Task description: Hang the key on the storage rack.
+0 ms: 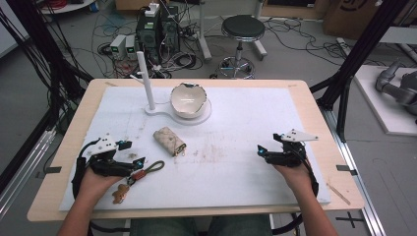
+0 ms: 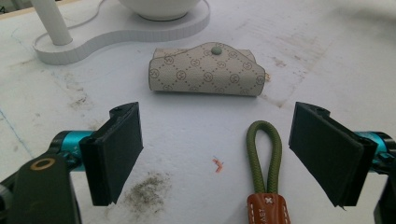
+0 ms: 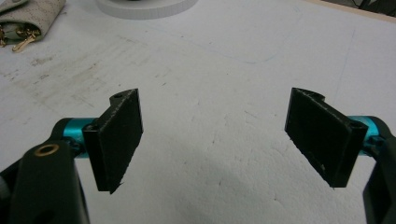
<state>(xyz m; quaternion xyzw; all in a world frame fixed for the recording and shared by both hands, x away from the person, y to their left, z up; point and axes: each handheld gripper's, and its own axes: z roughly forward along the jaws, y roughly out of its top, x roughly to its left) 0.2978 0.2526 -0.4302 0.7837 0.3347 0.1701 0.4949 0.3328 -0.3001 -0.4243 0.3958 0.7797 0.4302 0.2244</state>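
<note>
A beige patterned key pouch (image 1: 169, 141) lies on the white mat (image 1: 236, 118) left of centre, snap button up (image 2: 208, 70). A keychain with an olive cord loop (image 1: 153, 168) and a brown leather tab (image 2: 268, 210) lies near the front left. My left gripper (image 1: 132, 153) is open low over the mat. In the left gripper view (image 2: 217, 140) the olive loop (image 2: 265, 154) lies between the jaws, nearer the right one, untouched. My right gripper (image 1: 269, 143) stands open at the right with bare mat between its jaws (image 3: 212, 135).
A white stand (image 1: 162, 112) with an upright post (image 1: 146, 78) and a cracked-egg bowl (image 1: 187, 99) sits at the back centre. A small brown charm (image 1: 119, 194) lies by the left hand. The pouch's corner (image 3: 28, 14) is at the top left of the right gripper view.
</note>
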